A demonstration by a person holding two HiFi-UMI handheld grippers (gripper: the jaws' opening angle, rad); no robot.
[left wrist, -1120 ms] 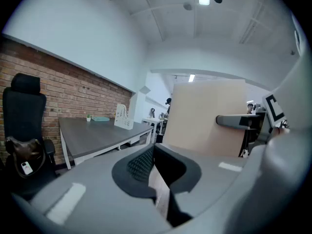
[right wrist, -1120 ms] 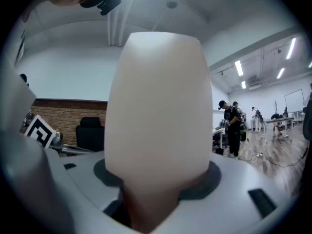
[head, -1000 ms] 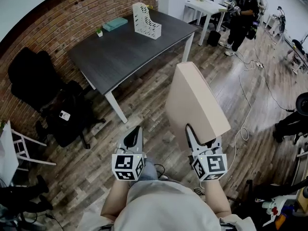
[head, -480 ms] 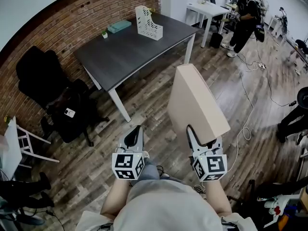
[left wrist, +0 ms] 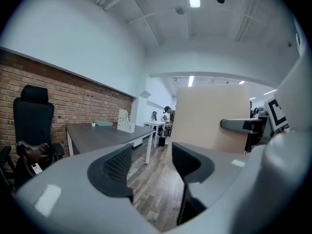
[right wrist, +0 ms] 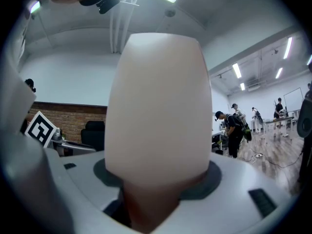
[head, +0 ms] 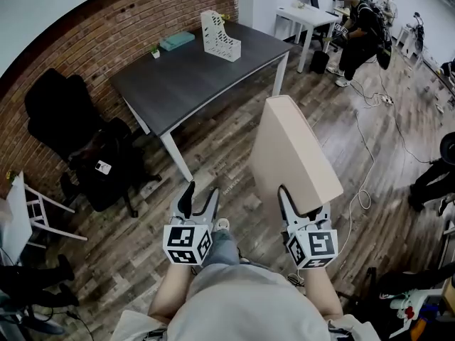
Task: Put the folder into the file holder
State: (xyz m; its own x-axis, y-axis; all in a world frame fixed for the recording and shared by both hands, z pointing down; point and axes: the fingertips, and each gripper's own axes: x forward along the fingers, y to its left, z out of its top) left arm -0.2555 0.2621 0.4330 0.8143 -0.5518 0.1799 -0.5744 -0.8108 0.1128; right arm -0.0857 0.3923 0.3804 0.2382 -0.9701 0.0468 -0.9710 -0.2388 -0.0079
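Observation:
My right gripper (head: 302, 203) is shut on the near end of a thick beige folder (head: 291, 151), which stands on edge and slants up and away over the wooden floor. In the right gripper view the folder (right wrist: 158, 106) fills the middle, clamped between the jaws (right wrist: 156, 179). My left gripper (head: 197, 197) is beside it; its jaws have just been opening and nothing is between them (left wrist: 151, 162). The white perforated file holder (head: 219, 35) stands upright on the far side of the dark table (head: 192, 84), well ahead of both grippers, and shows small in the left gripper view (left wrist: 125, 121).
A teal book (head: 176, 40) and a small plant (head: 155, 51) lie near the file holder. A black office chair (head: 67, 123) with a bag stands left of the table. People (head: 355, 27) stand by a white desk (head: 306, 9); cables (head: 370, 98) run across the floor at right.
The left gripper's jaws were shut in both earlier frames and now stand apart. The right gripper still holds the folder in the same pose.

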